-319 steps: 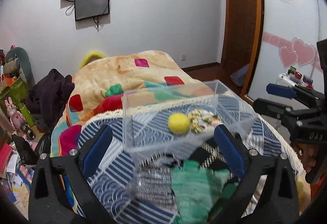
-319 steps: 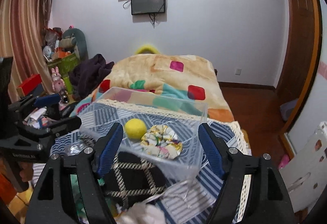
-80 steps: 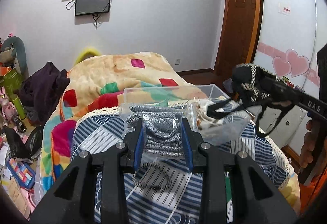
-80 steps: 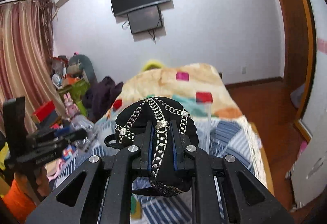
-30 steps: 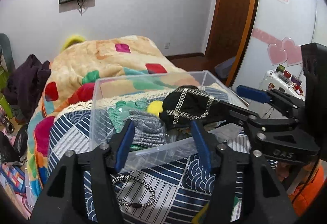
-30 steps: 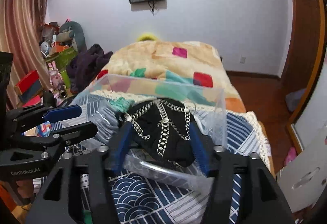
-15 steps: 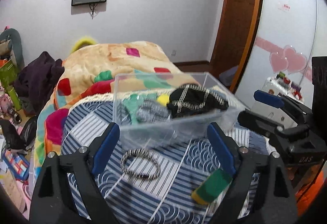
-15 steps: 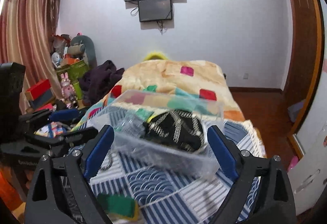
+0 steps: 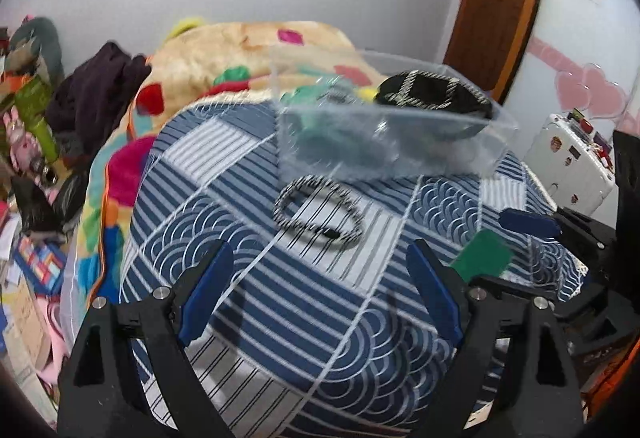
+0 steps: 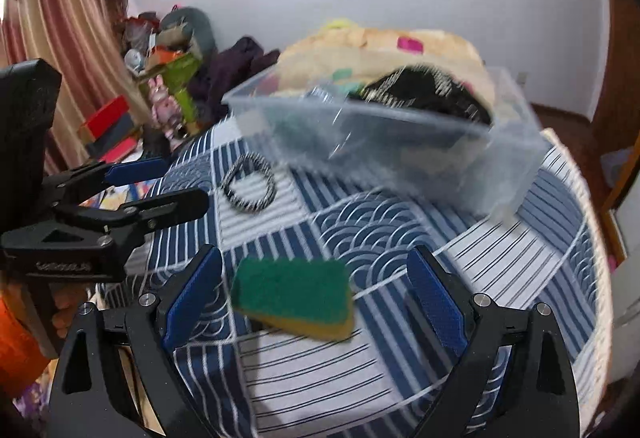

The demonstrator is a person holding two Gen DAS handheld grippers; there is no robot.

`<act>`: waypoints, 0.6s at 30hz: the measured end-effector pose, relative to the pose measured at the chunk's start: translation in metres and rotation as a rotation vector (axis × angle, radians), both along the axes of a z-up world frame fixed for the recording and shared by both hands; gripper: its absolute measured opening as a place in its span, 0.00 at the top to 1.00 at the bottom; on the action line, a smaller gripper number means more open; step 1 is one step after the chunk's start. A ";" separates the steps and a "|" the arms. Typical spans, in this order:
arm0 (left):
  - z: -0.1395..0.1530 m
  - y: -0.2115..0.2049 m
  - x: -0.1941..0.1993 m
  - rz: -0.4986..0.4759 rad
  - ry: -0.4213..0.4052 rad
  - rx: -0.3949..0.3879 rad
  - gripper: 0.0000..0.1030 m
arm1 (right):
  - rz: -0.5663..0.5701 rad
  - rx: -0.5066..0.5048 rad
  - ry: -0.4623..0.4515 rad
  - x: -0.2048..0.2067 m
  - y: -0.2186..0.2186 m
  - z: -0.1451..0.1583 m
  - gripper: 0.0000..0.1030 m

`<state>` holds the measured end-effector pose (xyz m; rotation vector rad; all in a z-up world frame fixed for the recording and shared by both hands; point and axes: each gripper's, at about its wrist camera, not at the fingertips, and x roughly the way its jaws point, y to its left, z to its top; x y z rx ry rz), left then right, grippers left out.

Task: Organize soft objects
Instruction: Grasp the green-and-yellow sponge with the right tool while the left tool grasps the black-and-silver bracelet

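In the left wrist view, the left gripper is spread wide above the blue patterned cloth and it has nothing between its blue pads; its jaws have just been opening. Beyond it, a black-and-white braided hair band lies flat on the cloth, just in front of the clear plastic box. Inside the box there is a black pouch with a silver chain at the right side, and some green and yellow soft things at the left, which are blurred. A green sponge lies at the right, near the right gripper that comes in from the edge. In the right wrist view, the right gripper is also released and wide, jaws just opened, and the green sponge with its yellow underside lies on the cloth between the two fingers, but the pads do not touch it. The hair band is further away at the left, near the left gripper, and the box with the black pouch stands behind.
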<state>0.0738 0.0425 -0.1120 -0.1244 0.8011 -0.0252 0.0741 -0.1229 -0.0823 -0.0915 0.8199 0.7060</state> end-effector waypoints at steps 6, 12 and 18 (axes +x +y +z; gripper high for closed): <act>-0.017 0.005 0.005 -0.002 0.051 -0.027 0.14 | 0.041 -0.028 0.052 -0.003 0.009 -0.014 0.22; -0.017 0.000 0.019 -0.021 0.047 -0.008 0.14 | 0.037 -0.023 0.047 -0.003 0.004 -0.013 0.40; -0.022 -0.001 0.045 -0.047 0.095 -0.015 0.14 | -0.026 0.015 0.019 0.002 -0.015 -0.004 0.40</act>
